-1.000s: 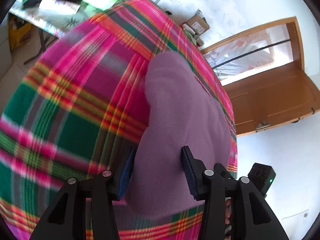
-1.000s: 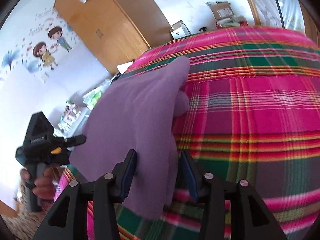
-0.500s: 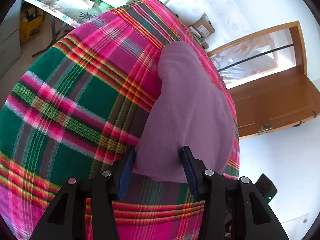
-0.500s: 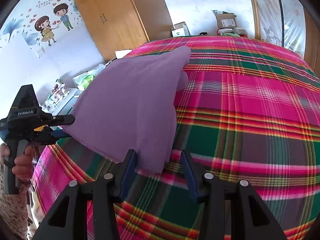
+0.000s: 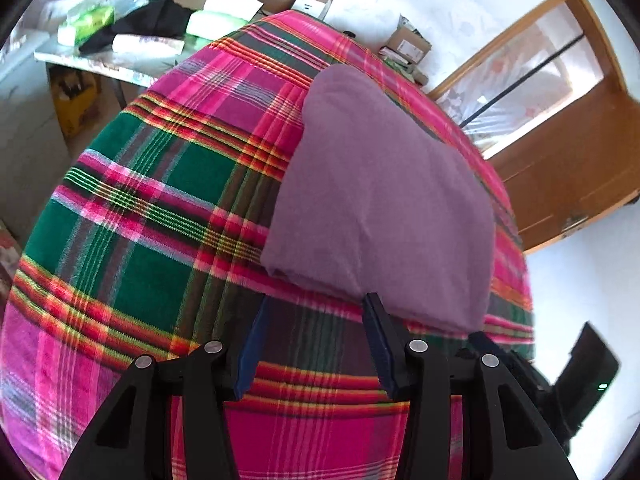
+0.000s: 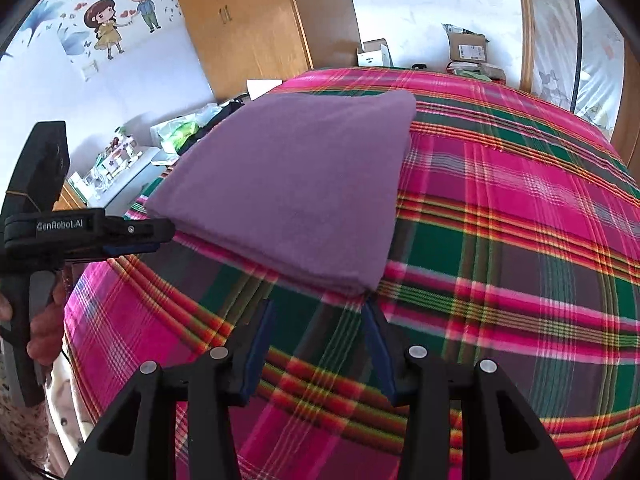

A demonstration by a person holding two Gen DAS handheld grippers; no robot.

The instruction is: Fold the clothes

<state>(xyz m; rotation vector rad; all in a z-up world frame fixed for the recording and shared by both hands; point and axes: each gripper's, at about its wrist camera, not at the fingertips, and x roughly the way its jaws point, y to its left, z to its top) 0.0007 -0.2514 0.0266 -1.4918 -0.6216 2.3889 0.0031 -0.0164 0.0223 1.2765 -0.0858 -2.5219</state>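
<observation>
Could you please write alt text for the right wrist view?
A folded purple garment lies flat on a pink-and-green plaid bedspread, just beyond the open, empty right claw. The left claw hovers at the garment's left edge.

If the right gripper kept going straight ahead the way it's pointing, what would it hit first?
Most likely the near edge of the folded purple cloth on the plaid blanket; the open right gripper sits just short of it.

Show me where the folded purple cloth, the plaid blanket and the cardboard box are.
Folded purple fleece cloth (image 6: 296,184): right wrist view, middle of its top.
Pink-and-green plaid blanket (image 6: 520,240): right wrist view, bare stretch beside the cloth.
Brown cardboard box (image 6: 466,48): right wrist view, labelled front.
</observation>
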